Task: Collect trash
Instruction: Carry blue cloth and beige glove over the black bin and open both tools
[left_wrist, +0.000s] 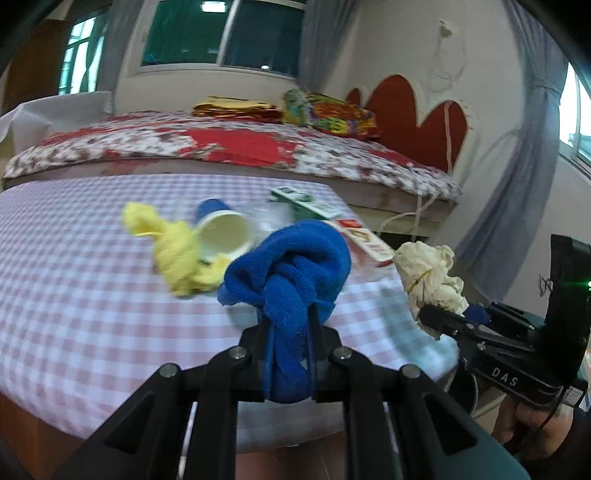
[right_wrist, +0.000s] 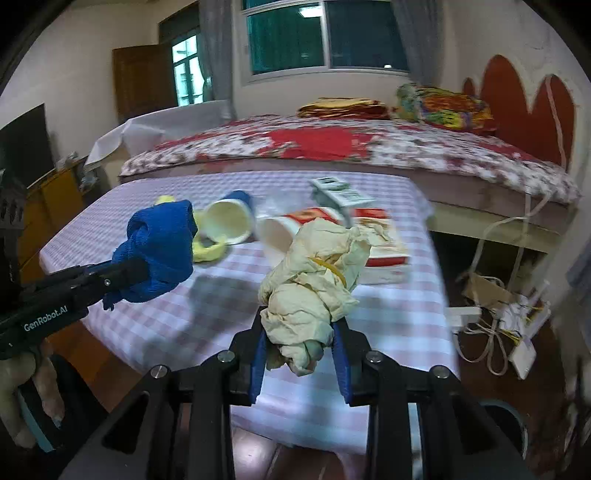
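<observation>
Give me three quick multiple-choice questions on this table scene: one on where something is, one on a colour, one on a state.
1. Where does the yellow cloth lie?
A. on the bed
B. on the checked table beside the tipped cup
C. on the floor

2. What colour is the cloth in the left tool?
A. blue
B. red
C. green

3. The right tool is:
A. open and bare
B. shut on the cream wad
C. out of view

Answers:
1 B, it rests on the table against the cup.
2 A, the blue cloth is knotted between its fingers.
3 B, the cream wad sits clamped.

Home bedroom, quilted bed (right_wrist: 351, 147), curtained window (right_wrist: 325, 37), checked-cloth table (right_wrist: 147, 314)
</observation>
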